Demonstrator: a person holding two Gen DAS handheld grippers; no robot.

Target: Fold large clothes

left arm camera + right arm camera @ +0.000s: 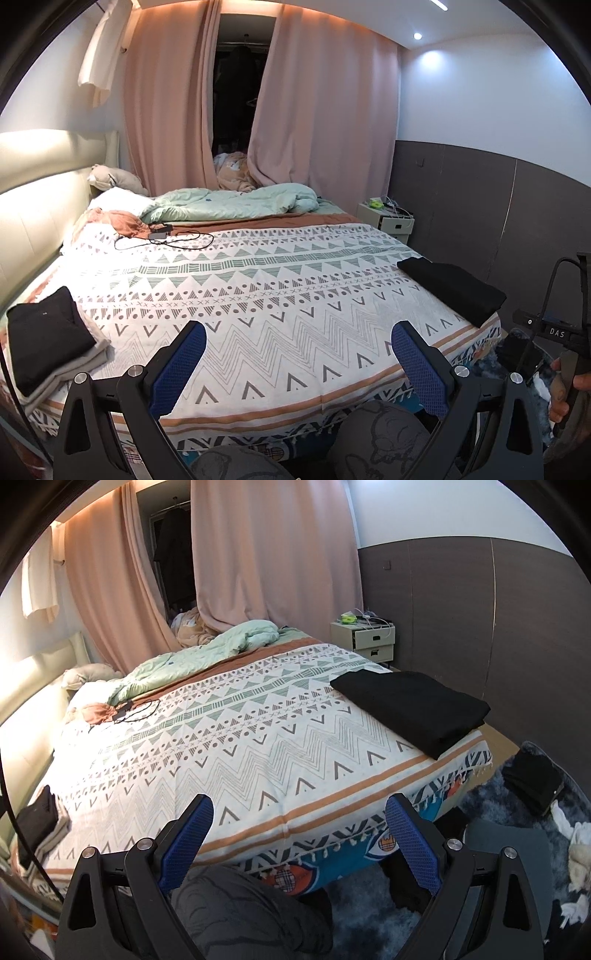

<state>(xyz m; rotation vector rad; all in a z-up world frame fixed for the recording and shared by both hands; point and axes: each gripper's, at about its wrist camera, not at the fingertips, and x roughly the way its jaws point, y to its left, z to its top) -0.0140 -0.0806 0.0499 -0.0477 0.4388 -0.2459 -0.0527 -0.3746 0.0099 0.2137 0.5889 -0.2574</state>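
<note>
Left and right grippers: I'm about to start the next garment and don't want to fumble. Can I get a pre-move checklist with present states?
1. Left gripper open and holding nothing: ok.
2. Right gripper open and holding nothing: ok.
3. Middle of the patterned bedspread free for spreading a garment: ok.
4. Folded black garment lying flat near the right bed corner, out of the way: ok.
5. Stack of folded clothes at the left edge of the bed, black piece on top: ok.
6. Next garment to fold identified: cannot tell; dark cloth lies on the rug, but its kind is unclear.
</note>
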